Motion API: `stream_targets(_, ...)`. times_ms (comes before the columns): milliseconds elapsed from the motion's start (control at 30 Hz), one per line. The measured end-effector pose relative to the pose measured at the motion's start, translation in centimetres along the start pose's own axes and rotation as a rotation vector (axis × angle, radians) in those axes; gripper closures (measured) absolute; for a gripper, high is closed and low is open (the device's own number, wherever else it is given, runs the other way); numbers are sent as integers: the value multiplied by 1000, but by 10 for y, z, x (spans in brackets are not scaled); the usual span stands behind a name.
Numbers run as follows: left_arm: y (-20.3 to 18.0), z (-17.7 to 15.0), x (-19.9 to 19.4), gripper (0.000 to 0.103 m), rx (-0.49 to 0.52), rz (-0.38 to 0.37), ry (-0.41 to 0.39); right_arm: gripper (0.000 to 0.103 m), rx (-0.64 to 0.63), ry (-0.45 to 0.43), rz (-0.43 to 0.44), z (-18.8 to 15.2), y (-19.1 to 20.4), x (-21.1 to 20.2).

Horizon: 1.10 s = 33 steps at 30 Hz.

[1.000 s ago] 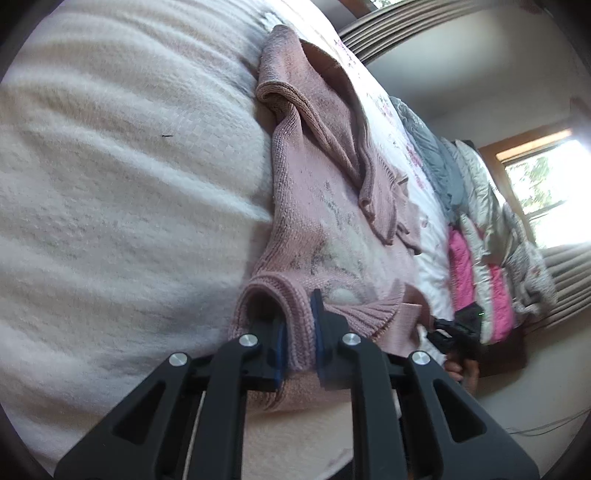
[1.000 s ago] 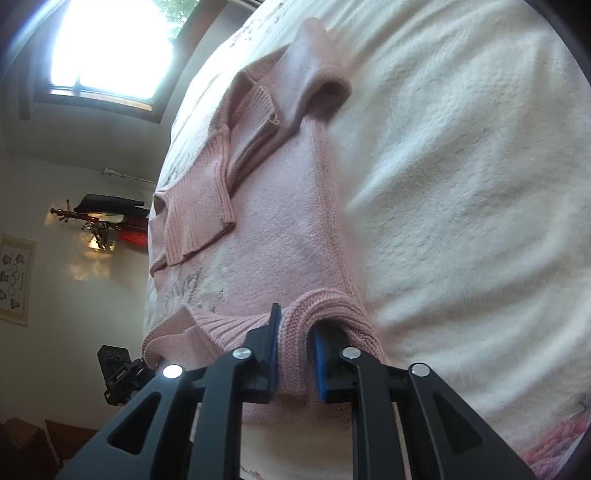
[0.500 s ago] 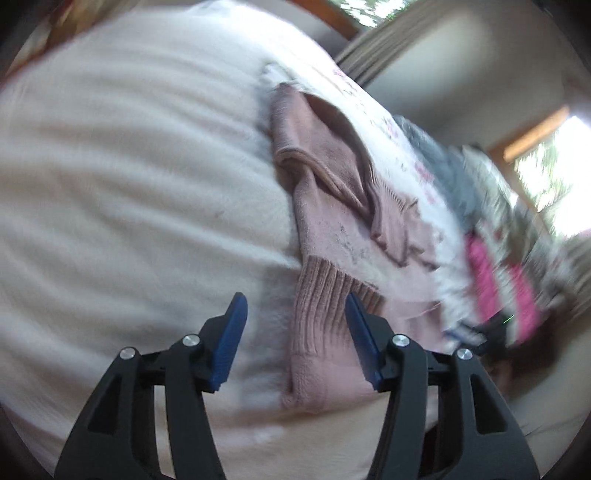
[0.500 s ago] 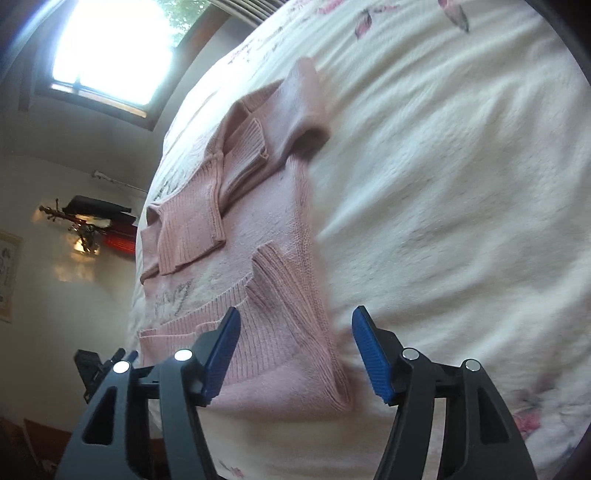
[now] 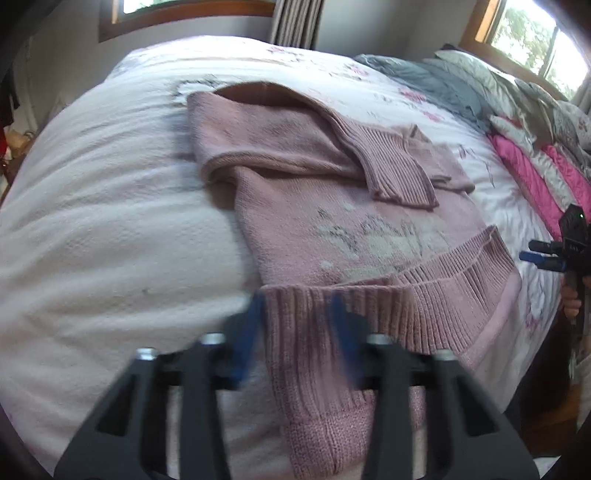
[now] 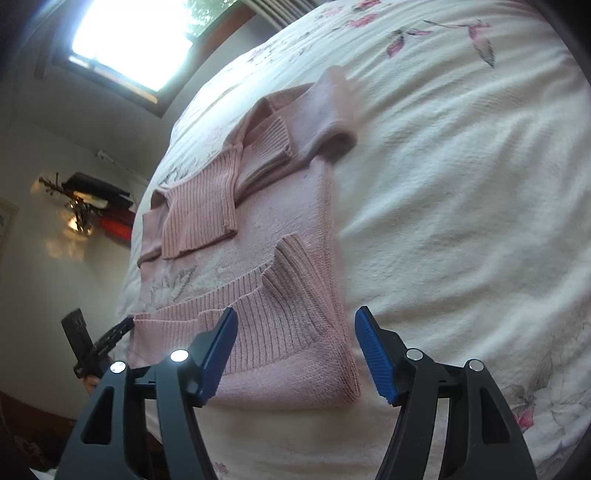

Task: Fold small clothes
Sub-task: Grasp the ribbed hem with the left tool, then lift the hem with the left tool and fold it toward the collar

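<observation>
A pink knit sweater (image 5: 332,206) lies flat on the white bedspread (image 5: 110,229), with both sleeves folded across its chest and its ribbed hem (image 5: 443,291) turned up over the body. My left gripper (image 5: 297,299) is blurred, open, and straddles the hem's near left corner. Over the hem's other corner (image 6: 295,302) my right gripper (image 6: 295,312) stands wide open, holding nothing. The right gripper (image 5: 569,251) also shows at the left wrist view's right edge. The left gripper (image 6: 99,343) appears low at the left in the right wrist view.
Grey, white and bright pink bedding (image 5: 517,122) is piled along the far right side of the bed. A window (image 6: 125,40) and a wall ornament (image 6: 77,206) lie beyond the bed's far side. A floral print (image 6: 443,33) covers part of the bedspread.
Both grippers were shut on the sweater's hem a second ago; they have let it go folded over the body, opened and pulled back. The left view has swung round.
</observation>
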<state>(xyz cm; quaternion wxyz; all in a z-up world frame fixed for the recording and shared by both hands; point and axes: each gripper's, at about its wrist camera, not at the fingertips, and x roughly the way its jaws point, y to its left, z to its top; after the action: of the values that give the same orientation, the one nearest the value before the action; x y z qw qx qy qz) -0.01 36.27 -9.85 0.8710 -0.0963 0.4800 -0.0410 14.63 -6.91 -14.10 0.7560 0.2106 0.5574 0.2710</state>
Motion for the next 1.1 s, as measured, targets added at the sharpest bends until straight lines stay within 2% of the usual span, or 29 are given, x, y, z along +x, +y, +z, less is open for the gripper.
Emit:
stream_targets(33, 0, -1, 0, 85, 4, -2, -4, 36, -8, 3, -4, 0, 1, 1)
stream_targets(67, 1, -2, -2, 92, 3, 3, -8, 36, -22, 8, -14, 2, 5, 4)
stream_targets(200, -4, -3, -12, 93, -13, -43, -50, 35, -88, 21, -53, 5, 17, 12)
stream_targets(300, -10, -4, -18, 93, 6, -86, -64, 35, -171, 26, -96, 7, 29, 18)
stream_targets(467, -13, -3, 5, 89, 21, -48, -2, 32, -288, 47, -167, 14, 44, 31)
stream_targets(567, -15, -2, 13, 82, 22, -53, 8, 32, -354, 81, -185, 16, 54, 44)
stream_targets(700, -16, -1, 18, 82, 26, -49, 14, 33, -457, 128, -265, 14, 66, 68)
stream_targets(733, -16, -1, 18, 85, 28, -44, 11, 37, -482, 137, -296, 12, 69, 73)
stream_targets(767, -17, -1, 18, 93, 33, -37, 10, 42, -507, 146, -320, 11, 71, 77)
stream_targets(833, -19, -1, 15, 93, 40, -24, 2, 67, -541, 151, -356, 7, 73, 81)
stream_targets(933, -25, -3, 7, 94, 52, -44, -25, 91, -550, 153, -325, 2, 72, 75)
stream_targets(1033, -28, -5, -3, 94, 42, -60, -50, 93, -544, 123, -304, -2, 71, 64)
stream_targets(1100, -26, -4, -12, 94, 13, -70, -77, 93, -509, 86, -259, -1, 69, 47)
